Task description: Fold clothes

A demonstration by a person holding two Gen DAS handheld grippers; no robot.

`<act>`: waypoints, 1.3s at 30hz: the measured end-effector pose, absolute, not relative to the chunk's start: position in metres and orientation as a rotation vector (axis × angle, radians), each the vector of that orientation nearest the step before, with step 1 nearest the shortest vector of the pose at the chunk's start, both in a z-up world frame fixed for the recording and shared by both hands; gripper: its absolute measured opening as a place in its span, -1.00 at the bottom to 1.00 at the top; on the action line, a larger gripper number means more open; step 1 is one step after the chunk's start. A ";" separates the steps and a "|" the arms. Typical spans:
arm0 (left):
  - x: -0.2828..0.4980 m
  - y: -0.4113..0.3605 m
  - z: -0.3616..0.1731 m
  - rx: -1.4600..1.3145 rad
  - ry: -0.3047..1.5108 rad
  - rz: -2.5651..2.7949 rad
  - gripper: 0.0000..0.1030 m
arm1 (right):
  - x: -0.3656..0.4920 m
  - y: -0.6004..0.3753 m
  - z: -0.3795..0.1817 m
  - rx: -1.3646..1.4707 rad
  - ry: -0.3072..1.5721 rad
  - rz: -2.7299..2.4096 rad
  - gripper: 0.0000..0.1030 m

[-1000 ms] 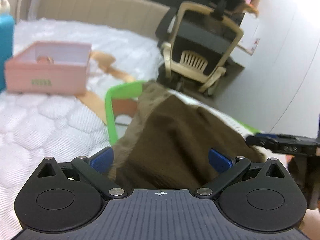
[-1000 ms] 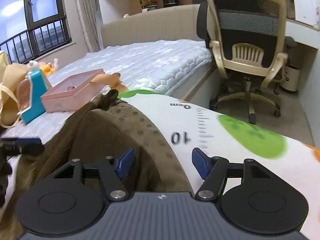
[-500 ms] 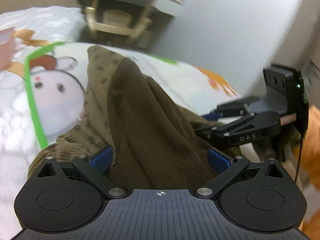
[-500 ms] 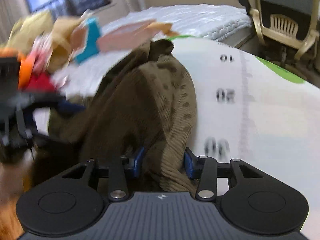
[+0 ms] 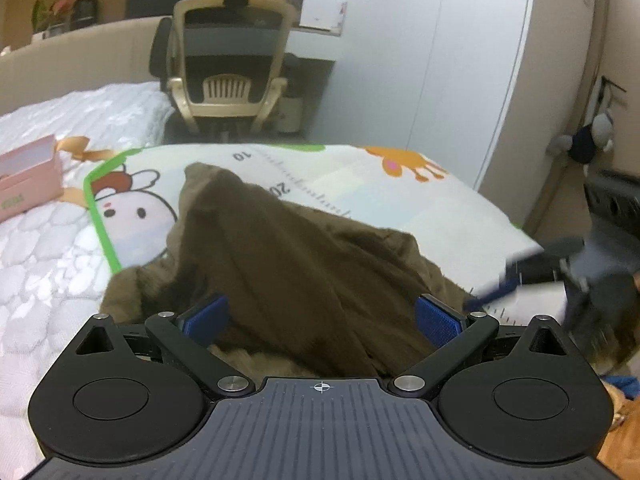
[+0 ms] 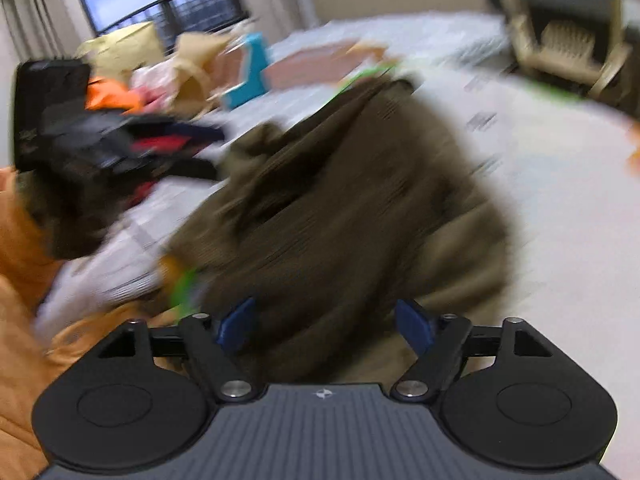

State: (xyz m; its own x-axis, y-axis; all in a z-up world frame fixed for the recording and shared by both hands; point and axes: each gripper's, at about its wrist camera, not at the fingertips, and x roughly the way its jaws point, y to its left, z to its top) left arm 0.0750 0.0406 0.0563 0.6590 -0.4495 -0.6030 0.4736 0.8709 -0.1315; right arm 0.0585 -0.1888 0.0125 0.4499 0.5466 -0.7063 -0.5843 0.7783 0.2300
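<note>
A: Where is the brown garment [image 5: 288, 264]?

B: Heaped on the cartoon mat [image 5: 360, 184] spread over the bed [image 5: 48, 248]. It rises to a peak toward the far end of the mat and slopes down to both grippers.

A: And the left gripper [image 5: 320, 320]?

B: Its jaws stand wide, with the cloth lying between the blue pads [image 5: 202, 316]. The pads do not press on it.

A: The right gripper [image 6: 326, 324]?

B: Also spread wide, over the near edge of the same heap. That view is badly blurred, so I cannot tell whether the pads touch the fabric. From the left wrist view the right gripper shows as a dark smear at the mat's right edge.

A: What else is around?

B: A pink box [image 5: 30, 184] on the bed to the left of the mat, an office chair [image 5: 228, 68] beyond the bed, and orange fabric [image 6: 24, 320] at the lower left of the right wrist view.
</note>
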 end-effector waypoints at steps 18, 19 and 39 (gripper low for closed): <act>0.091 0.011 0.037 0.094 0.707 -0.453 0.99 | 0.120 -0.313 0.084 -0.193 0.437 0.088 -0.79; 0.093 0.003 0.033 0.118 0.706 -0.453 0.99 | 0.131 -0.326 0.083 -0.218 0.411 0.006 -0.79; 0.141 -0.035 0.006 0.117 0.747 -0.427 -0.33 | 0.189 -0.356 -0.005 0.002 0.613 -0.014 0.11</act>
